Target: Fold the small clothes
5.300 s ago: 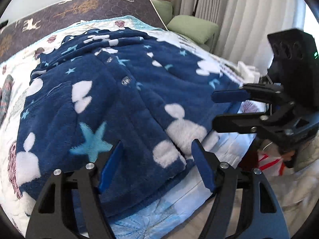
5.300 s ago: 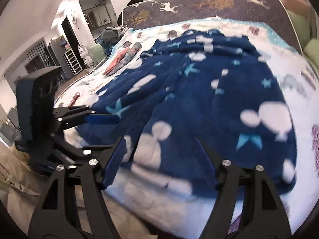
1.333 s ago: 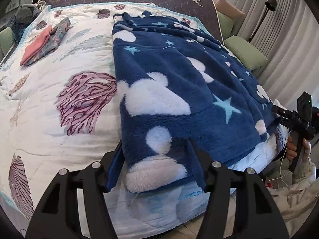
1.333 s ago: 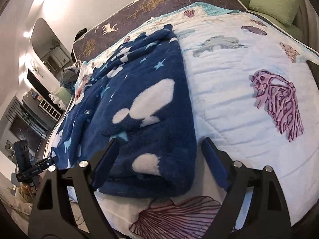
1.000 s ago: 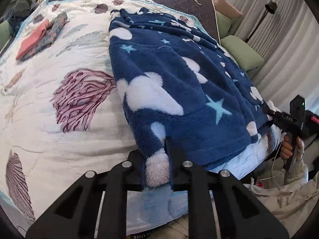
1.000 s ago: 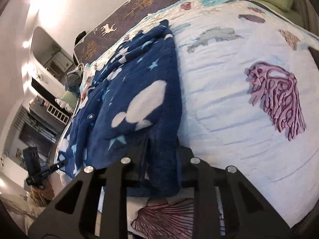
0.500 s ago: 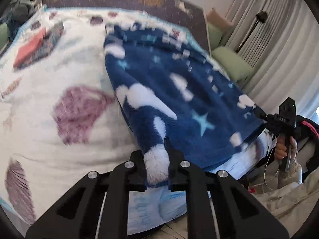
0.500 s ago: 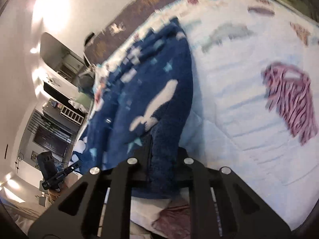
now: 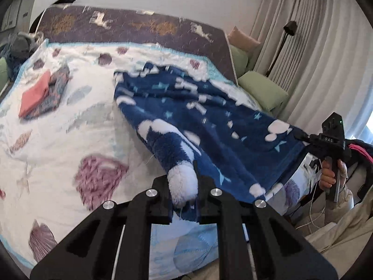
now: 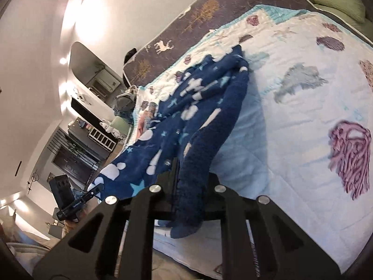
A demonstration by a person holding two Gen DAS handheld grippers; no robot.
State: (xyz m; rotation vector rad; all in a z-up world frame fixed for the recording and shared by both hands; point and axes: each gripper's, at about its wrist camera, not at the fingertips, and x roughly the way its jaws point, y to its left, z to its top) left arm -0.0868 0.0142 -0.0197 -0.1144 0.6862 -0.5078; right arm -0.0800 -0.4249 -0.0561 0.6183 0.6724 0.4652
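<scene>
The left gripper is clamped tight on a white-tipped near corner of the fluffy navy fleece garment printed with white clouds and pale blue stars, and the right gripper is pinched just as firmly on the other near corner, a plain navy one. Both corners stand bunched up between the jaws, with the cloth rising from the white quilted bedspread with purple shell and feather prints toward each claw. Two corners are taken at once, I judge, so the near hem can be carried as one straight edge over the far part and land square for a fold. The rest of the garment lies spread ahead of both claws, running away toward the dark brown headboard panel with deer and tree motifs. From the left claw the right gripper shows far off to the right, gripped by a hand at the bed's edge; from the right claw the left gripper sits low to the left. Counted: one garment in hand, two grippers, two corners held. Ahead and left of the left claw rests one small stack of folded cloth, salmon pink over a patterned piece. Right of it stand green cushions, at least two.
</scene>
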